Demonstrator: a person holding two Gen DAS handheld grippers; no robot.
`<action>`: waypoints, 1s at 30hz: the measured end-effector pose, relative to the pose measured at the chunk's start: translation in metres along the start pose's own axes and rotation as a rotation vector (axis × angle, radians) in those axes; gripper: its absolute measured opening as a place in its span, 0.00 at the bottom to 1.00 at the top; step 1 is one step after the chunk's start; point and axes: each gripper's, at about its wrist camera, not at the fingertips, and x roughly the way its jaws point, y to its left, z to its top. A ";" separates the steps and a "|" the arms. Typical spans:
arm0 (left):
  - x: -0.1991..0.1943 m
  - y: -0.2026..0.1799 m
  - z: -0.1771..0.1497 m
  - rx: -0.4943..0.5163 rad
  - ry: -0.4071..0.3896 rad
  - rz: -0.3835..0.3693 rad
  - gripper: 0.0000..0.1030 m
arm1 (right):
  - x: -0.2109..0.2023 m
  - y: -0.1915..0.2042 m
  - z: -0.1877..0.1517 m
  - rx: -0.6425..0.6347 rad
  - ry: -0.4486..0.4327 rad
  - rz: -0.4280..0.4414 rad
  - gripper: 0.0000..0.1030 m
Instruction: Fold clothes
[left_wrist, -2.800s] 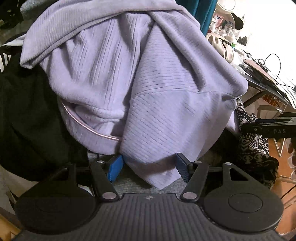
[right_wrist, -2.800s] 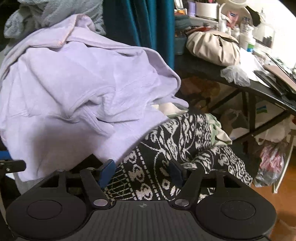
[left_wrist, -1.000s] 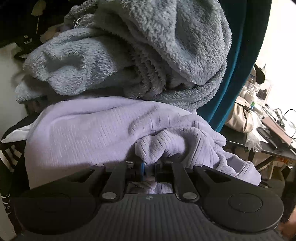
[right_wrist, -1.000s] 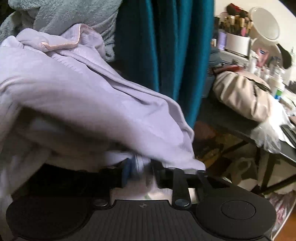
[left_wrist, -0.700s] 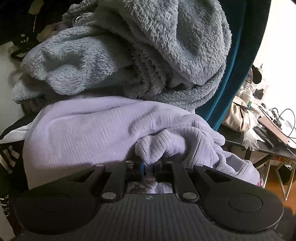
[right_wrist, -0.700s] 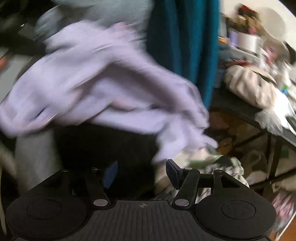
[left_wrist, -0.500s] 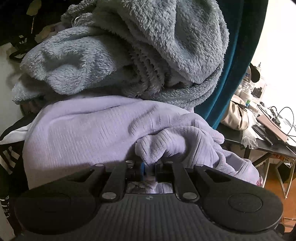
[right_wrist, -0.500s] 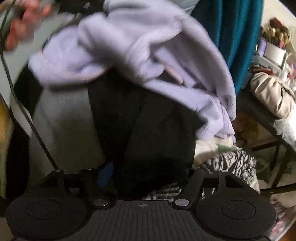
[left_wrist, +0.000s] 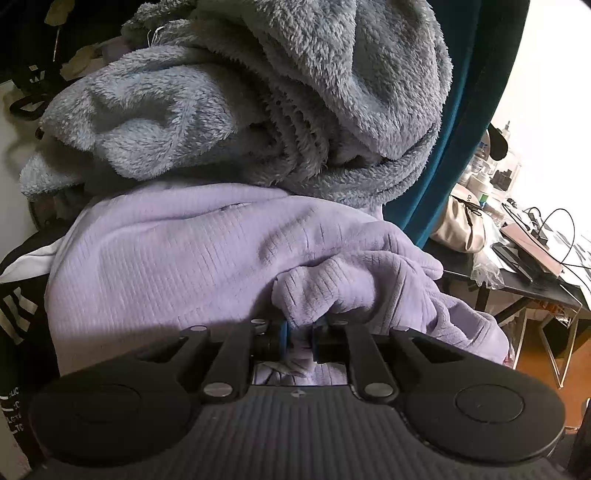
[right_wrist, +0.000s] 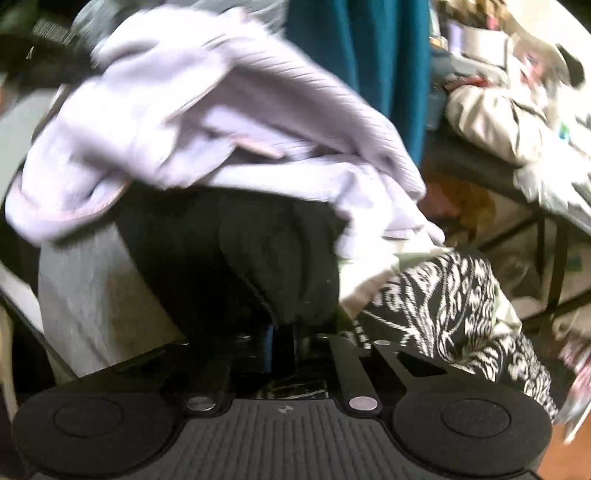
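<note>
Gripping — left gripper (left_wrist: 298, 332), lilac garment (left_wrist: 177, 258)

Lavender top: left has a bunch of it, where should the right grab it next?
Judging by the right wrist view, take the pink-trimmed hem of the lavender top, coming from below-left: it hangs free as a thin edge over the black garment.

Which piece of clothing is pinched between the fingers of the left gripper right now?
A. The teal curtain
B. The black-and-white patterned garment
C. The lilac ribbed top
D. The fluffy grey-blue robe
C: in the left wrist view the left gripper is closed on a bunched fold of the lilac ribbed top, while the fluffy grey-blue robe lies above it, untouched.
</note>
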 end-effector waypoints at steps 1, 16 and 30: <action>-0.001 0.001 0.000 0.002 0.000 -0.001 0.13 | -0.004 -0.004 0.004 0.022 -0.029 -0.011 0.07; -0.001 -0.002 -0.006 0.004 0.019 -0.005 0.15 | 0.004 -0.035 0.091 0.078 -0.216 -0.080 0.07; 0.000 -0.003 -0.008 -0.006 0.030 0.004 0.16 | 0.039 -0.027 0.075 0.084 -0.122 -0.064 0.09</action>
